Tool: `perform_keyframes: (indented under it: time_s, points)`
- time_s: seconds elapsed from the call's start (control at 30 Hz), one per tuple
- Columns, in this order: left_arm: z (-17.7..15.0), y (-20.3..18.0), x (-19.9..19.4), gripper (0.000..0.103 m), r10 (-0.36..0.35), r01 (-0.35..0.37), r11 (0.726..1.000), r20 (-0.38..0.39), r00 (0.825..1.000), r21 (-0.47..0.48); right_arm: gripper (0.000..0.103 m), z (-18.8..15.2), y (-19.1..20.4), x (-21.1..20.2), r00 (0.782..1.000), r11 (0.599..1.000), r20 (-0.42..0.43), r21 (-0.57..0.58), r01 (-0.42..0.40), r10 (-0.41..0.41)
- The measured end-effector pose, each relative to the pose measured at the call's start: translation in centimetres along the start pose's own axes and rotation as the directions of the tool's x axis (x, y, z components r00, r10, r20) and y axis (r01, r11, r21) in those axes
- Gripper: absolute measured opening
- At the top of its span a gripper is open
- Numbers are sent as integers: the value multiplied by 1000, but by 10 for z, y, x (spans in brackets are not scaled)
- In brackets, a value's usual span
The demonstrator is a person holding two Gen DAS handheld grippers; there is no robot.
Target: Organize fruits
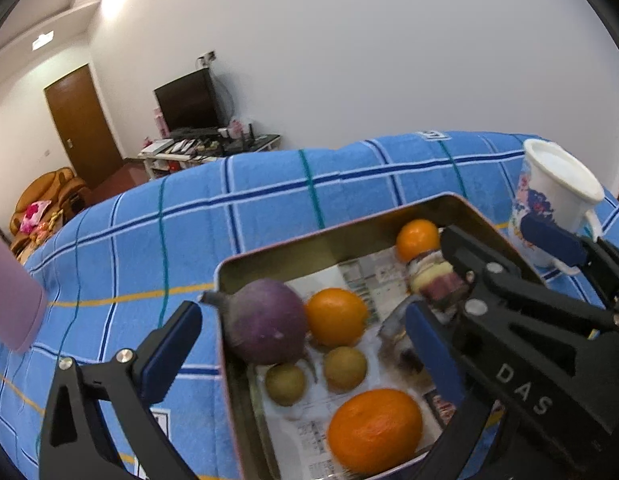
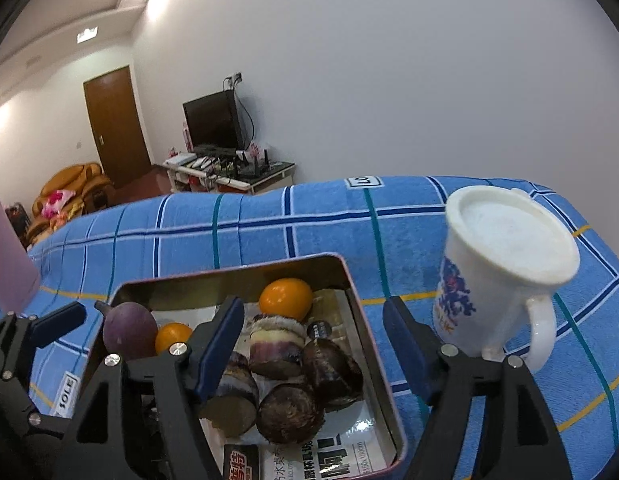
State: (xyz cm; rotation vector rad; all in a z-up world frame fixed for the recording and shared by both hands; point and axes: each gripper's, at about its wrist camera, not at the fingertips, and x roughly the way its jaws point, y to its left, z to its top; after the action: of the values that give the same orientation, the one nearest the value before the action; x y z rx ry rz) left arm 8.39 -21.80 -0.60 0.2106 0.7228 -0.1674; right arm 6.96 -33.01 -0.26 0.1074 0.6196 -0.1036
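A metal tin tray lined with printed paper sits on the blue plaid cloth. It holds a purple round root, oranges, two brown-green small fruits, and several dark purple cut tubers. My left gripper is open and empty, straddling the tray's left wall. My right gripper is open and empty over the tubers and the tray's right wall; it also shows in the left wrist view.
A white mug with a blue print stands right of the tray. A pink cylinder stands at the left. The cloth-covered table extends behind. A TV stand, door and sofa are far back.
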Motion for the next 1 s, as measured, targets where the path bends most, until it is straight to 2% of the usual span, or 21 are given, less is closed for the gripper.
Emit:
perform_keyframes:
  time_s: [0.17,0.3,0.47,0.6,0.83,1.0]
  points:
    - [-9,9,0,103,-13,13,999,-2,1000,-42,74,-4,9,1,1000,1000,4,-25,-16,16]
    - [-17,12,-7,103,-3,6,999,43,999,-53,74,-7,12,2,999,999,-3,-26,-35,35]
    - [-22,19,-8,103,10,-5,996,50,999,-86,74,-9,13,-7,998,999,41,-27,-45,47]
    - [-24,23,-6,103,-2,6,995,33,999,-95,74,-12,14,-12,998,999,49,-30,-27,28]
    - [-32,30,-11,103,1,3,994,38,999,-110,74,-21,8,-36,991,1000,134,-6,16,-15]
    - [-42,31,-29,103,16,-7,993,84,996,-115,74,-26,7,-49,983,999,179,-4,39,-38]
